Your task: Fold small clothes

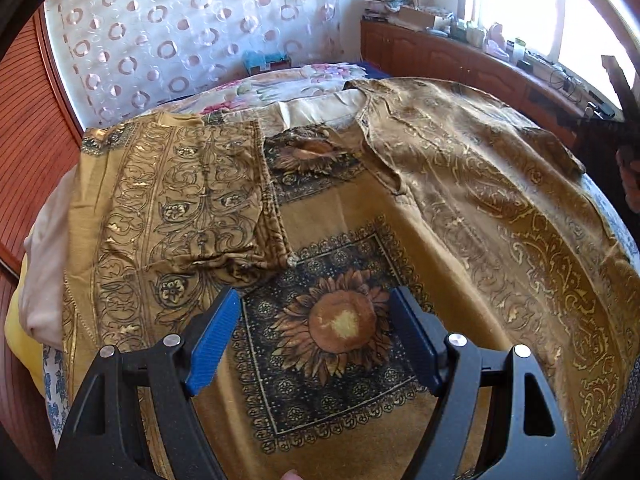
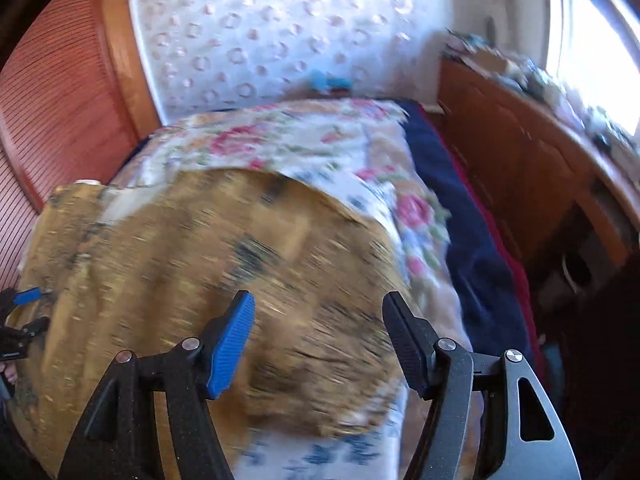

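Both jaws wide, empty. Shirt [image 1: 340, 216] soft, floppy, probably light; pinch right flap's [image 1: 500, 200] edge, 2 o'clock.

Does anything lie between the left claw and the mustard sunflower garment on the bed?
Nothing visible does. The left claw hangs open directly over the garment, with its sunflower print showing between the fingers and no other item in between.

The shirt [image 1: 352, 216] is soft matt mustard cloth with faintly shiny gold print. Beneath it, the bedspread [image 2: 304, 140] is floral woven fabric. Beside the bed, the cabinet [image 1: 440, 56] is glossy reddish wood. The left gripper [image 1: 316, 344] has matt black plastic arms, ribbed blue pads [image 1: 216, 340] and metal pins.
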The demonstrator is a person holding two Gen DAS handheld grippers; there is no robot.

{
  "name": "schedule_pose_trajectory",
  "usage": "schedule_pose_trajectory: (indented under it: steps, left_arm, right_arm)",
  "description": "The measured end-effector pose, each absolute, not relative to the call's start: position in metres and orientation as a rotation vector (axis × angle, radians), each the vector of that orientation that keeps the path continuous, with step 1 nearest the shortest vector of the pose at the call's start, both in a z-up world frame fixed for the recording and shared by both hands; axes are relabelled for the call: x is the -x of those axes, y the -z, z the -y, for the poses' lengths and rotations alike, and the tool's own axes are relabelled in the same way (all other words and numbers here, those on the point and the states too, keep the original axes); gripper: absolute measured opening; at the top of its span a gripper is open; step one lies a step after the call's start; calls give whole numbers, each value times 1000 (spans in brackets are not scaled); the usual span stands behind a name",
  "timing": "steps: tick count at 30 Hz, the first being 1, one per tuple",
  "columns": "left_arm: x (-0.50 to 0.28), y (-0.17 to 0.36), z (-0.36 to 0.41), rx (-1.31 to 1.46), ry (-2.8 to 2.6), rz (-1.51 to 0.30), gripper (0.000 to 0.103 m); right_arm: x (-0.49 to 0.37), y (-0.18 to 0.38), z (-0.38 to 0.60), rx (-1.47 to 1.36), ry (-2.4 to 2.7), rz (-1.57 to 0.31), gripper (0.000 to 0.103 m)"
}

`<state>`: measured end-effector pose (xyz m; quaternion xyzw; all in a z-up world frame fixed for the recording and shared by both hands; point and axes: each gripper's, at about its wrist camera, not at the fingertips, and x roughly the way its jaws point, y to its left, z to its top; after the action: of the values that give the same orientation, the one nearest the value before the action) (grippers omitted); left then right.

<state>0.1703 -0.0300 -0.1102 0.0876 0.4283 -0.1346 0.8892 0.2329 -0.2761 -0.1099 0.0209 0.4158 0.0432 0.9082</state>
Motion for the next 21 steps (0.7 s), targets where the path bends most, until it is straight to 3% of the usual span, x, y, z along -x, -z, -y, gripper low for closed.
schedule_pose_trajectory:
  steps: [11, 19, 21]
  left_arm:
    - [-173, 112, 27, -145, 298, -909, 83]
    - [-173, 112, 27, -146, 297, -910, 83]
    - [-173, 112, 27, -146, 297, -909, 83]
  right_arm:
    - [-233, 142, 312, -221, -86, -964, 69]
    - [-230, 127, 345, -220, -129, -968, 43]
    - [-228, 122, 341, -188, -123, -964, 28]
